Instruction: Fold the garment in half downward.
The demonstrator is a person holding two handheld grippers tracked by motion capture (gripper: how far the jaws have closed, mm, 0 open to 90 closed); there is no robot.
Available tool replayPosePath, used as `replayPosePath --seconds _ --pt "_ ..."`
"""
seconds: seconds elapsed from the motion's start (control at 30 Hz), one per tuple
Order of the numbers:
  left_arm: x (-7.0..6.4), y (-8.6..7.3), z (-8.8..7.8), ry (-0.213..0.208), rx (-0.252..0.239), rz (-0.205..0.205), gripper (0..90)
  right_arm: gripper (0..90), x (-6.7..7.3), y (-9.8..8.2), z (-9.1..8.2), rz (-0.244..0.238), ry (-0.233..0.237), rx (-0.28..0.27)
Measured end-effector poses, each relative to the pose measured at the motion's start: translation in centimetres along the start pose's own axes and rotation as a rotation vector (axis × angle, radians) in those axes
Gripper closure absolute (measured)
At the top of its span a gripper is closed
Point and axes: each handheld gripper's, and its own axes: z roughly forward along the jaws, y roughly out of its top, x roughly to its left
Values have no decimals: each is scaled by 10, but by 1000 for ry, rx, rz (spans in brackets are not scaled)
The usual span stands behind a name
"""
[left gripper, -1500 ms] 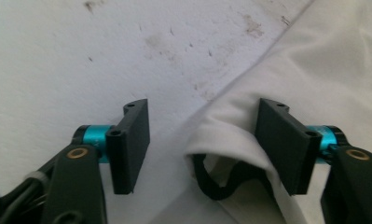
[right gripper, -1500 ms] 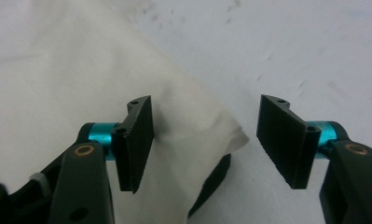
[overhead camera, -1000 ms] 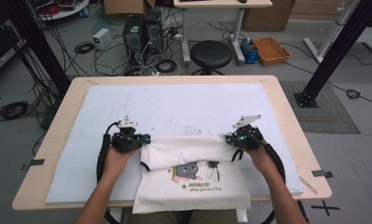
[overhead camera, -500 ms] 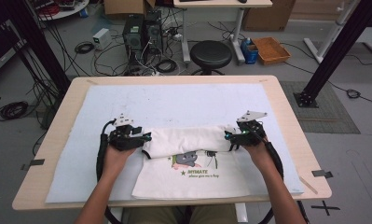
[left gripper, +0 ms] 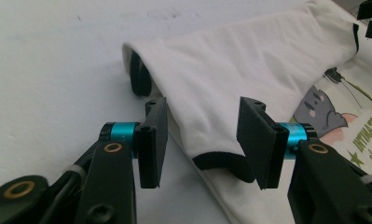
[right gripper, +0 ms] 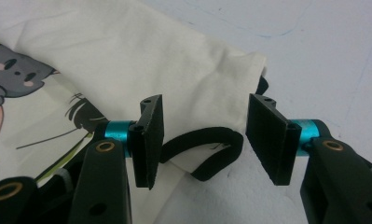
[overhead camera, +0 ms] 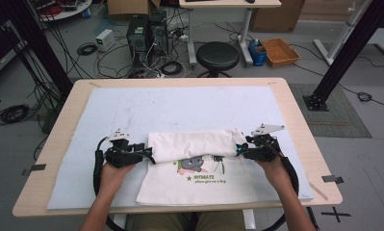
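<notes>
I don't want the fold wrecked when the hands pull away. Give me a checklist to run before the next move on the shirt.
1. Left gripper released: ok. Its jaws have just been opening then partly closing, and the pads stand off the black sleeve trim between them.
2. Right gripper released: ok. Jaws apart, black trim loose between them.
3. Top fold lying flat on the white T-shirt: ok.
4. Fold edges even left to right: cannot tell, the grippers hide the ends.
5. Shirt fully on the white mat: ok.
6. Trim free of both jaws for withdrawal: not ok, it lies between them.
</notes>
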Motion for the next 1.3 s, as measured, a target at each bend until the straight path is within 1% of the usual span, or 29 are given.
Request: replayPosePath --seconds 0.07,0.1,0.13,0.17,0.2,0.23,0.27,0.3,0.33,0.37,0.4,0.43,0.47,0.53,0.6,0.67,0.7,0.73,0.8,0.9,0.97,1.07,1.1,1.13,1.2,1.3 --pt "1 -3 6 29 31 -4 530 483 1 -1 3 1 5 6" --pt "1 -4 9 33 53 -3 535 491 2 -2 5 -4 9 21" --pt "0 -5 11 31 65 9 616 503 3 -3 7 -6 6 35" --pt "-3 -5 12 31 76 46 705 515 4 -3 9 -8 1 45" --pt "-6 -5 12 33 72 64 806 527 4 -4 11 -12 -11 63" --pt "-8 -4 12 30 76 75 841 560 5 -4 13 -16 -15 74" --pt "-10 -4 13 28 79 81 852 604 5 -5 14 -24 -14 89" --pt "-11 -3 13 25 76 85 855 631 5 -5 16 -26 -13 99" --pt "-11 -3 13 19 81 93 857 713 5 -7 19 -33 -8 119" --pt "-12 -4 12 13 72 87 859 782 5 -7 20 -45 2 129" --pt "-12 -3 11 10 75 93 860 834 6 -7 20 -61 8 127" --pt "-12 -3 8 -2 60 88 861 856 7 -7 19 -77 6 125" --pt "-12 -2 6 -11 46 84 862 863 10 -5 16 -97 -1 119" --pt "-12 2 -6 -47 3 79 864 867 13 -3 9 -108 3 90" --pt "-15 5 -16 -70 -30 94 865 868 16 0 -1 -119 19 65" --pt "-17 5 -25 -92 -46 102 866 868 18 0 -11 -130 32 50" --pt "-19 3 -31 -106 -52 101 865 868 20 0 -15 -130 37 46" --pt "-20 0 -36 -114 -56 105 865 869 22 -1 -21 -141 44 40" --pt "-21 -5 -44 -126 -62 110 866 869 26 -5 -31 -150 58 29" --pt "-25 -14 -59 -155 -83 116 865 869 32 -13 -47 -146 81 18" --pt "-29 -21 -67 -170 -79 132 865 869 38 -21 -61 -144 107 9" --pt "-34 -31 -73 -187 -49 150 865 869 49 -31 -74 -158 134 16" --pt "-37 -37 -74 -195 -28 160 865 869 51 -34 -76 -159 139 24" --pt "-40 -43 -75 -194 -10 172 865 869 55 -38 -80 -165 145 38" --pt "-45 -50 -75 -201 16 189 865 869 60 -45 -83 -170 156 53" --pt "-51 -59 -76 -208 53 209 864 869 67 -55 -86 -201 165 96"
